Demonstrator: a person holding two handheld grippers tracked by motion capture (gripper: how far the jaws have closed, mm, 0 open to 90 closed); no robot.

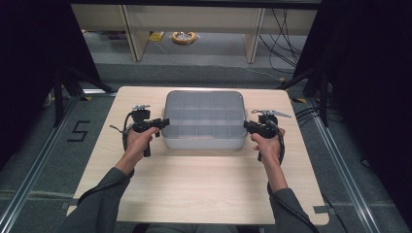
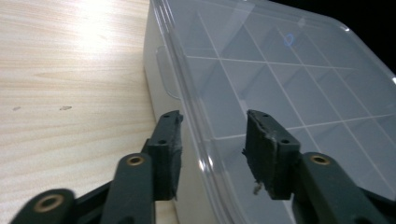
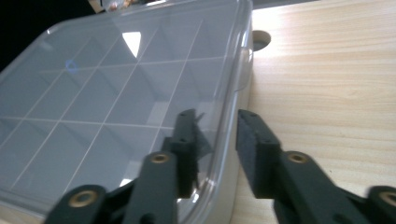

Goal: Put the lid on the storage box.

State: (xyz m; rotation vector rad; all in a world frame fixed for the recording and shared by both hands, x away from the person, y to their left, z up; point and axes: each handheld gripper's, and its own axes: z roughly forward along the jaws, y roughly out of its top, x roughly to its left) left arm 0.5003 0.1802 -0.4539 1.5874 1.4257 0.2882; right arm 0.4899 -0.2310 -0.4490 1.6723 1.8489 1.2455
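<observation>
We had a clear divided box (image 1: 204, 120) sitting mid-table (image 1: 204, 194), toward the far half, lid (image 2: 289, 93) on, compartments looking empty. Left gripper (image 1: 164, 122) was at the box's left end, right gripper (image 1: 247, 127) at its right end, both near the front corners.

Left gripper view: jaws partly open, straddling the lid's rim (image 2: 187, 116), one pad (image 2: 169, 154) outside the wall, the other above the lid. Pads didn't look pressed on anything, a gap showed on each side. Right gripper view: same setup, mirrored; jaws narrower, rim (image 3: 224, 135) between them, inner pad (image 3: 187, 149) over the lid and seemingly just touching it, outer pad (image 3: 254, 154) apart from the wall. We couldn't be sure it was truly clamped, so we read it as not gripping.

Our guess at the step: pinching the lid edge at both ends to lift the lid, or the whole box. To do it well we'd close both sides evenly on the lip, not on the slick lid top, and seat the pads deep enough that the rim doesn't slip out. Lift both ends together and level; a lopsided pull could twist the lid or drag the light box across the table. If the lid snaps on, one end may need easing up first.
</observation>
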